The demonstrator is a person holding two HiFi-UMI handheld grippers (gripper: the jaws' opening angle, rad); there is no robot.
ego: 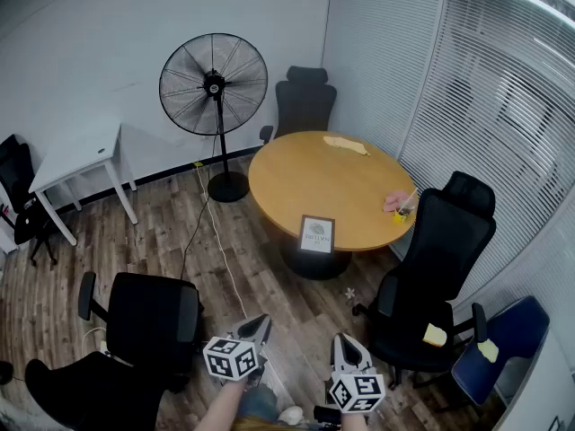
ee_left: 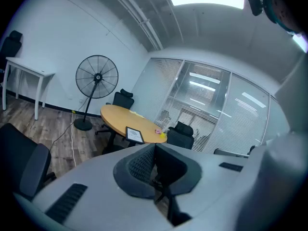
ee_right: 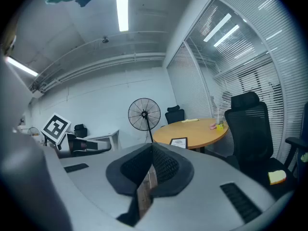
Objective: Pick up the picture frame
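Small meeting room with wood-plank floor, white walls and slatted blinds down the right side. Near the middle, round light-wood table (ego: 305,173) on a dark pedestal. Propped upright at its near edge, facing the grippers: dark-rimmed picture frame with a white print (ego: 316,234), untouched and well apart from both grippers. Farther along the tabletop, pale yellow cloth (ego: 346,145) at the far side and small pink and yellow items (ego: 398,205) at the right edge. Around the table, black high-backed office chairs (ego: 446,241); behind it to the left, tall black pedestal fan (ego: 214,83); against the left wall, white desk (ego: 83,158). Low in the head view, left gripper (ego: 260,323) and right gripper (ego: 344,341), side by side above the floor, both aimed toward the table. Left gripper's jaws pressed together, nothing between them. Right gripper's jaws likewise closed tip to tip, holding nothing. Visible past the closed jaws in both gripper views, same frame at the table's edge.
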